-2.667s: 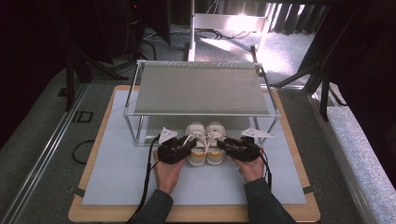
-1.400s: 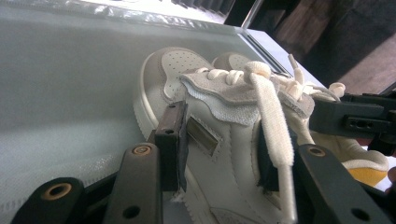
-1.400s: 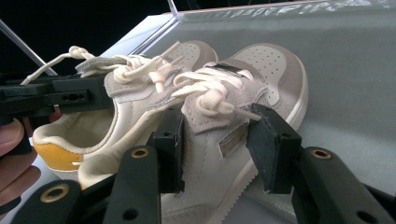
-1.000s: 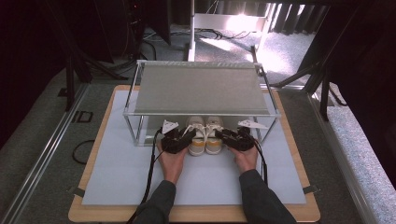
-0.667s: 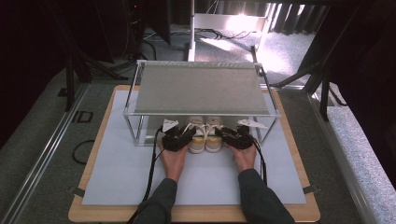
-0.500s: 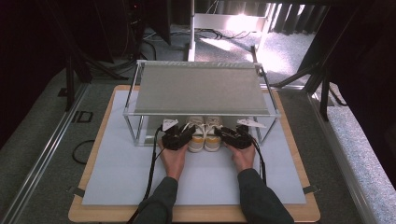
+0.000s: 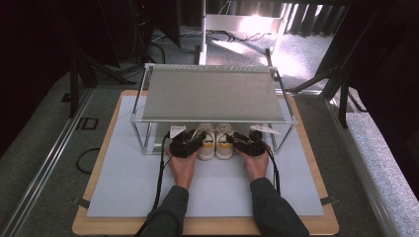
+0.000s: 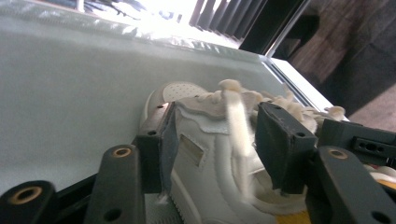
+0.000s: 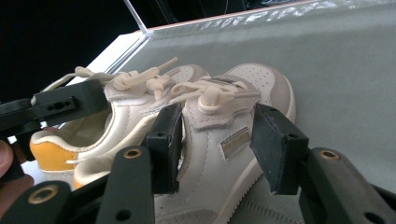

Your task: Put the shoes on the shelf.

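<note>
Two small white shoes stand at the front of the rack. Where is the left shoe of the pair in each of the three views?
High view: left shoe at centre, under the rack's front edge.
Left gripper view: lower middle, large and close.
Right gripper view: left half, beside the other shoe.
Shared landmark: its yellow heel lining.

The two shoes [image 7: 216, 143] are cream-white with off-white laces and a mustard-yellow heel lining; the right shoe [image 9: 224, 140] bears a small gold-toned tag on its side and perforated dots on the toe. Both grippers, left [image 7: 190, 144] and right [image 7: 242, 142], are black. The shelf [image 7: 212, 94] is speckled grey with a silver frame. The mat [image 7: 128, 177] is pale blue-grey on a light wooden board [image 7: 197, 228]. The sleeves [image 7: 276, 212] are dark grey.
</note>
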`<state>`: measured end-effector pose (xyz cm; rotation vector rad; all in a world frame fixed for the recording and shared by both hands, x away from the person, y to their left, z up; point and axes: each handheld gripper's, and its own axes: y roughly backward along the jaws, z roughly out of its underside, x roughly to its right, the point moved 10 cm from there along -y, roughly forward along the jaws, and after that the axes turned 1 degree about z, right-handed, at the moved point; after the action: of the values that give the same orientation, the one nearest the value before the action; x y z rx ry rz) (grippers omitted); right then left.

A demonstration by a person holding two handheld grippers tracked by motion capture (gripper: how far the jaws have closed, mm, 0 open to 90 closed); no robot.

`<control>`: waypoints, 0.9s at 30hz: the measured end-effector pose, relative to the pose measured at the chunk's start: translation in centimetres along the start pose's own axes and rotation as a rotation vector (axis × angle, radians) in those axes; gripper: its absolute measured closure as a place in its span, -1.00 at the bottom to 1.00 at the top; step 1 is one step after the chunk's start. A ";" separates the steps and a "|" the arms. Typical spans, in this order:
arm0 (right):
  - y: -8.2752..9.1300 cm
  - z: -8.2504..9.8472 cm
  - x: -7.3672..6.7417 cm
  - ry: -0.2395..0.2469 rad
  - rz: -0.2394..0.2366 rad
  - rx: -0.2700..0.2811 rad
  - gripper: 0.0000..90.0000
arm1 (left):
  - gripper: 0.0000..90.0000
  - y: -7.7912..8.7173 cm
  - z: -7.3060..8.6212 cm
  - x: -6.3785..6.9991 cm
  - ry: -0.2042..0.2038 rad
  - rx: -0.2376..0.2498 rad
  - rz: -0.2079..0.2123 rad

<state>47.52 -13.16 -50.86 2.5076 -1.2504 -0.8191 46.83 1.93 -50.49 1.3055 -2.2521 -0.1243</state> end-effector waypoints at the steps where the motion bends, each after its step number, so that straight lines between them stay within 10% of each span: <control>1: 0.1 0.0 -0.1 0.004 0.000 0.004 0.11 | 0.04 0.1 0.0 0.0 -0.001 0.003 0.004; 3: 0.8 0.3 -0.7 -0.055 -0.005 -0.022 0.07 | 0.00 0.3 0.0 0.1 -0.011 0.008 0.006; 6: 1.1 -0.4 -0.4 0.050 -0.008 0.061 0.00 | -0.05 1.0 0.0 0.3 -0.023 0.022 0.012; 15: 3.7 0.0 -2.5 0.069 -0.046 0.092 -0.25 | -0.22 3.0 0.1 1.7 -0.099 0.012 0.059; 27: 3.8 2.4 -3.7 0.218 0.019 0.017 -0.48 | -0.47 4.3 2.5 2.8 -0.249 -0.072 0.048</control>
<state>41.86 -12.51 -49.77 2.5139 -1.2093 -0.5153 41.18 1.45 -50.14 1.2562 -2.4587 -0.3654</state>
